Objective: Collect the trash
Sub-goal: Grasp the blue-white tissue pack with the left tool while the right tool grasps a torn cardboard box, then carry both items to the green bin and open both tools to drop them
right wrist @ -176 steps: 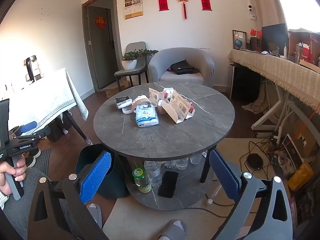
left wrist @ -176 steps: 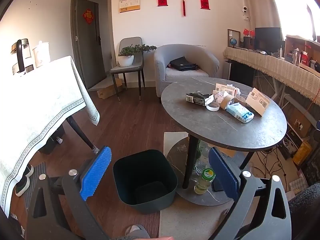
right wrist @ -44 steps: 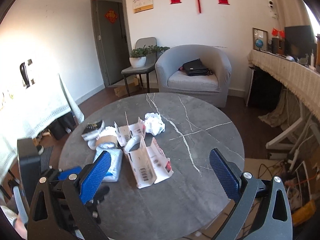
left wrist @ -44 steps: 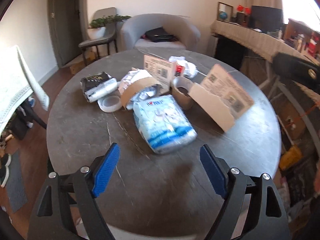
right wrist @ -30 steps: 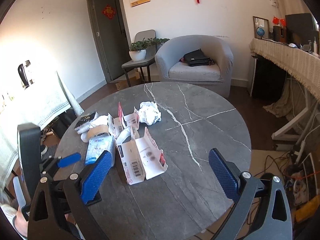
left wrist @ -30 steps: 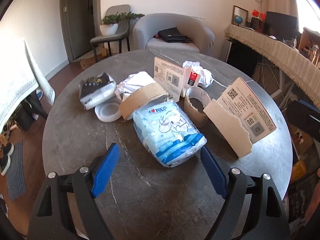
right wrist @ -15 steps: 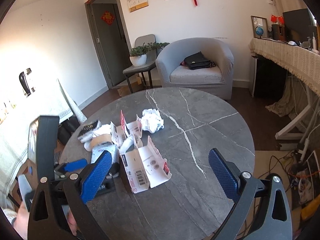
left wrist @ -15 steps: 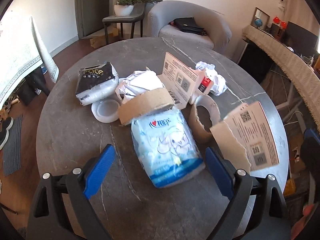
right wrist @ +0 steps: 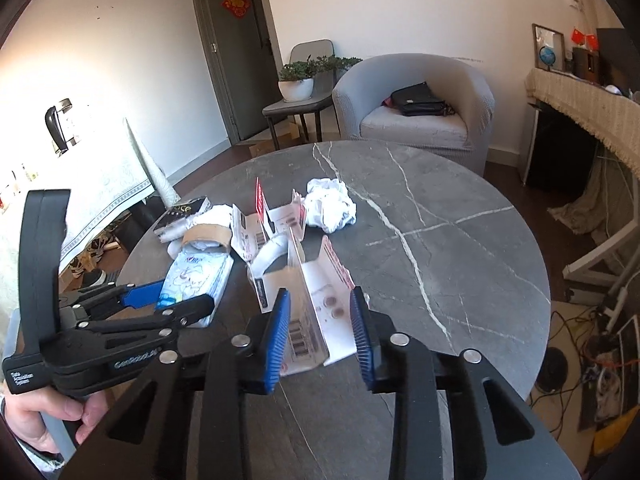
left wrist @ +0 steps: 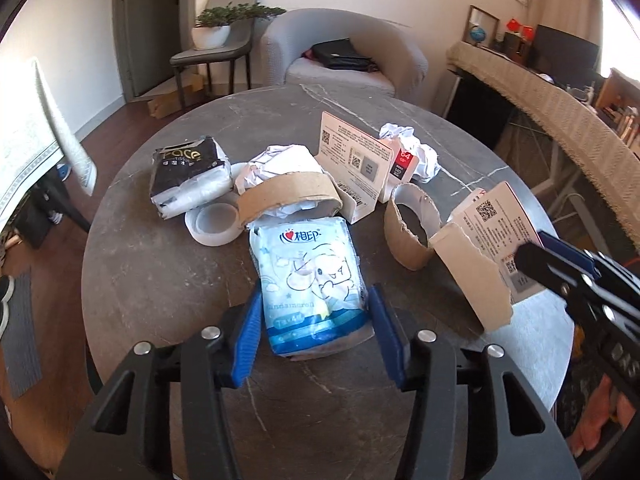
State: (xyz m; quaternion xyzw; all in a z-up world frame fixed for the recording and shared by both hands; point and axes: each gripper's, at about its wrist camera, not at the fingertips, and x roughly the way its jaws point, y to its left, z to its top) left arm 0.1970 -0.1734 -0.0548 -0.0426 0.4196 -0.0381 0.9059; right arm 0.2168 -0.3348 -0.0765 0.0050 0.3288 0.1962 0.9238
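On the round grey table (left wrist: 160, 260) lies a blue-and-white tissue pack (left wrist: 308, 264). My left gripper (left wrist: 315, 295) has its jaws closing on the pack's near end, and both blue pads meet its sides. In the right wrist view the left gripper (right wrist: 184, 297) flanks the same pack (right wrist: 196, 276). A torn white carton (right wrist: 316, 312) stands between the closing jaws of my right gripper (right wrist: 320, 294), the pads against its panels. The left wrist view shows the carton (left wrist: 488, 232) with the right gripper (left wrist: 540, 249) at its far side.
More litter sits behind: a cardboard ring (left wrist: 412, 232), a flattened ring (left wrist: 288, 196), a tape roll (left wrist: 214, 224), a black tissue pack (left wrist: 188, 172), crumpled paper (left wrist: 416, 148), another carton (left wrist: 352, 160). A grey armchair (left wrist: 348, 52) stands beyond. A hand (right wrist: 60, 412) holds the left gripper.
Both grippers' jaws were wide half a second ago and have narrowed. The left gripper came forward around the tissue pack. The right one came down around the torn carton.
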